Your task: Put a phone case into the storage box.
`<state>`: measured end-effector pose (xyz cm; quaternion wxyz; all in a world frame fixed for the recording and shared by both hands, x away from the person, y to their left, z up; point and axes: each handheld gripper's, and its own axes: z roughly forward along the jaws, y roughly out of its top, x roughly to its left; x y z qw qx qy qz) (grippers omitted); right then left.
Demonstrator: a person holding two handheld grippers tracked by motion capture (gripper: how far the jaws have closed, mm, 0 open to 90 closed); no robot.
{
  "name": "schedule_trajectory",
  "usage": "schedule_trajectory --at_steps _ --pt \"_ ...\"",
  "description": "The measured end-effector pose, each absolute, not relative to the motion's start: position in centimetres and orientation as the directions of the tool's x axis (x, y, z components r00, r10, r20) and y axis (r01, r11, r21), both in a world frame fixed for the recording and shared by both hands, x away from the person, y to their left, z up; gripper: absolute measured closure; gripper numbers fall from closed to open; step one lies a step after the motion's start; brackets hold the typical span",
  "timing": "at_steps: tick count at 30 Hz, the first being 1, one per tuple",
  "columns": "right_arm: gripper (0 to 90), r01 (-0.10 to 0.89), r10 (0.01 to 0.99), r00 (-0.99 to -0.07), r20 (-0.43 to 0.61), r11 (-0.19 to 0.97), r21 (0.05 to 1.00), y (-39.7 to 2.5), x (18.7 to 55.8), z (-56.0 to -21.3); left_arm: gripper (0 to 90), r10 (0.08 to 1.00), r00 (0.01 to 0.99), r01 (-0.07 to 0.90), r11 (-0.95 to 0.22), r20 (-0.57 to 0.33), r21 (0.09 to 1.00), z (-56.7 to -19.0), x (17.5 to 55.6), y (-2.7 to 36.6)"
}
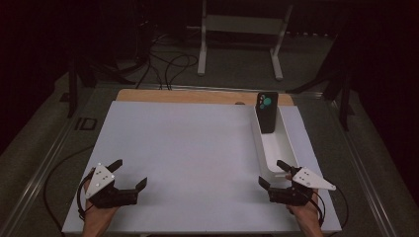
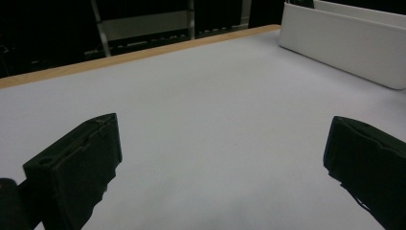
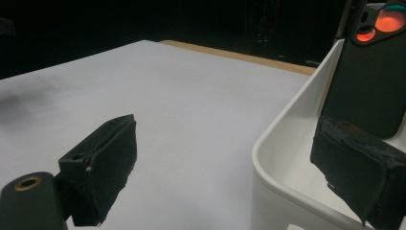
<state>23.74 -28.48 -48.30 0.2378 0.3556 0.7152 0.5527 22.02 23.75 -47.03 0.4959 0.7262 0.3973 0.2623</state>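
Tabletop (image 1: pixel 197 148): pale sheet over a wooden top, wood strip showing along the far edge.

Bin (image 1: pixel 264 148): white, long and narrow, open-topped, standing on the right side of the tabletop and running from near the far edge toward the person. Its side wall appears at the upper right of the left gripper view (image 2: pixel 344 45), and its near rim curves through the right gripper view (image 3: pixel 287 129).

Phone (image 1: pixel 267 112): dark case, teal camera rings, standing nearly upright at the far end of the bin, leaning against the bin's end. In the right gripper view (image 3: pixel 373 72) the lenses glow orange-red.

Left tool (image 1: pixel 129 174): held in the left hand (image 1: pixel 99 217) at the near left of the tabletop, jaws wide apart, nothing between them, well away from the bin.

Right tool (image 1: pixel 272 173): held in the right hand (image 1: pixel 306 215) at the near right, jaws apart and empty, straddling the near end of the bin, one jaw over its interior, the other outside.

Frame (image 1: pixel 242 34): white, on the floor beyond the tabletop, cables beside it.
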Motion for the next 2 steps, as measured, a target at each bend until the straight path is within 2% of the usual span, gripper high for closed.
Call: schedule_trajectory --at_steps 2 --pt "8.8 0.246 0.774 -0.631 0.054 0.133 0.960 -28.50 23.77 -48.29 0.1 0.838 0.545 0.318 -0.193 -0.012 0.928 -47.04 22.04 23.75"
